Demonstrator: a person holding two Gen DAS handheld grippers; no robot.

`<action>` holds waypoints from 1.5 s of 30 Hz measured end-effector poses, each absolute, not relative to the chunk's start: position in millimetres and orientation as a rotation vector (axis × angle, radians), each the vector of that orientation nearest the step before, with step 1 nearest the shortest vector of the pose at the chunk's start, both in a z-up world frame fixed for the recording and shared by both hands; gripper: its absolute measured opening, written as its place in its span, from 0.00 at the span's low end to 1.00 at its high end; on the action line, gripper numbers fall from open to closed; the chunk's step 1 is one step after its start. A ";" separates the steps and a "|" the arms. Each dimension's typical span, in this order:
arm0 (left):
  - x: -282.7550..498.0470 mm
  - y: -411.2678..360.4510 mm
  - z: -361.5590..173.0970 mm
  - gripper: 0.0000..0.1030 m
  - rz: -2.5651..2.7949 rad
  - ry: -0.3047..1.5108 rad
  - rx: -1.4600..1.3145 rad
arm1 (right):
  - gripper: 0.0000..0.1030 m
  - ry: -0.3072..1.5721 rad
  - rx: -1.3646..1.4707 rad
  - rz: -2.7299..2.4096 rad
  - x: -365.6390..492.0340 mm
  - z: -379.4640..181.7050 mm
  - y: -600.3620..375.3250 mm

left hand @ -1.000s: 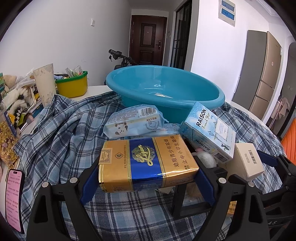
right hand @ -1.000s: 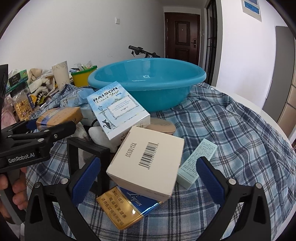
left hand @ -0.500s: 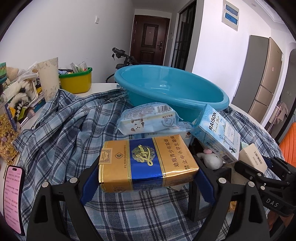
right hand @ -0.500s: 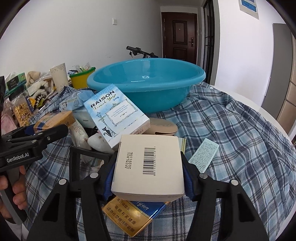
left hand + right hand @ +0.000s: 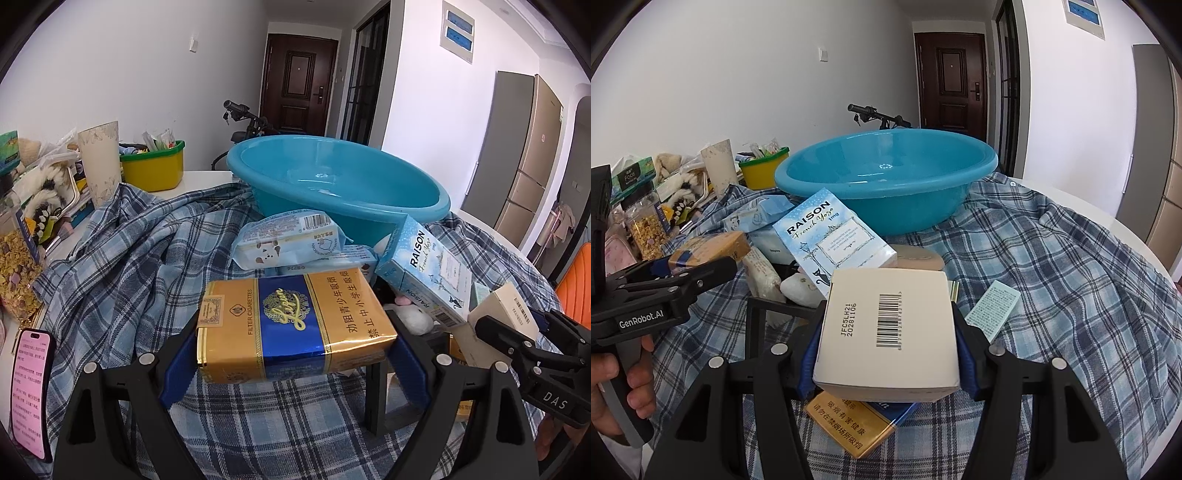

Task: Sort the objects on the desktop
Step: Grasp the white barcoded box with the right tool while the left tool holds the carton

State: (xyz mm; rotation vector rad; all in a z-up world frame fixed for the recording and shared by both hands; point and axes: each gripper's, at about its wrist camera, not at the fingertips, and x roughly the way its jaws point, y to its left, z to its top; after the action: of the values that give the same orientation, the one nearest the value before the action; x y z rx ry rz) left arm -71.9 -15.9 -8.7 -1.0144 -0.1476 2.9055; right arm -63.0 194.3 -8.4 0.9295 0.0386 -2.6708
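Reading RAISON box (image 5: 834, 236), JFC5LH21 carton (image 5: 886, 332)

White table (image 5: 201, 177) draped with plaid cloth (image 5: 122, 251), phone (image 5: 31, 391) at its edge

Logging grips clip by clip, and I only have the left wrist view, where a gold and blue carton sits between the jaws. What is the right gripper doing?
Observer: The right gripper is shut on a white box; its blue pads press both sides, and the barcode faces up.
Operator: Is anything directly behind that box?
Observer: Yes, a tan round compact lies on the plaid cloth, in front of the blue basin.
Operator: Who is holding the left gripper?
Observer: A bare hand grips the handle of the left gripper, which holds the gold and blue carton.
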 end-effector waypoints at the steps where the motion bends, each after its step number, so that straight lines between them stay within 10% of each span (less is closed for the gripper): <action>1: -71.7 -14.7 -8.1 0.89 2.906 -0.145 -1.015 | 0.56 0.034 0.925 -2.671 -61.8 -8.0 195.6; 45: -60.8 15.8 31.2 0.89 2.927 -0.062 -0.913 | 0.56 -0.003 0.749 -2.634 -52.6 28.3 209.8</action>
State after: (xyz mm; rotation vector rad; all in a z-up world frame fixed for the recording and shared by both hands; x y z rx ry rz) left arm -60.8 15.8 31.2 -0.9131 -0.0623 2.9275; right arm -52.6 209.8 28.3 0.7487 -0.0028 -2.6343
